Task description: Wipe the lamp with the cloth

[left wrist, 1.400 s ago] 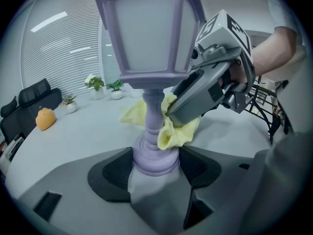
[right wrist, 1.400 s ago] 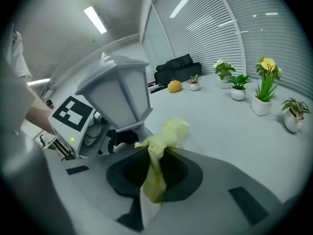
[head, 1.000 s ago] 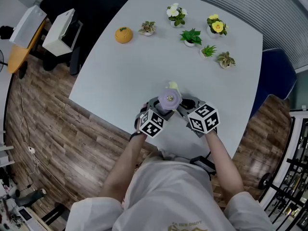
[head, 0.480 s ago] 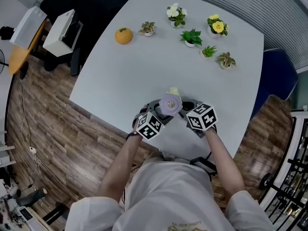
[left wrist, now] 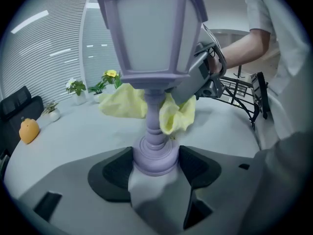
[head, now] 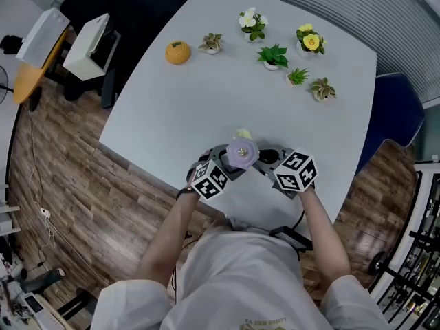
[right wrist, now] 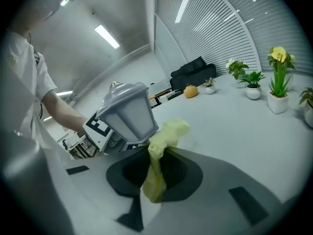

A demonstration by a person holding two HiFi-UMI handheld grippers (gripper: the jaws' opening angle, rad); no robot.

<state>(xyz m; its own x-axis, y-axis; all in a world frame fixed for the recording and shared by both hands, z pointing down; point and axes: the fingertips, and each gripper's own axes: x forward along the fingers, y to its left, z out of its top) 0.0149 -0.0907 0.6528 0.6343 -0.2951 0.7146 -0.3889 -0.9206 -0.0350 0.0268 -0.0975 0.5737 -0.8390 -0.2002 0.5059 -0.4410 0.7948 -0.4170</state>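
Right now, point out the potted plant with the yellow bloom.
The yellow-flowered pot, at the far right of the back row. The white-flowered pot stands left of it; the rest show only foliage.

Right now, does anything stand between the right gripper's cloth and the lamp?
Nothing visible does. The yellow cloth, pinched in the right gripper, already lies against the purple lamp at its stem; the left gripper clamps its base.
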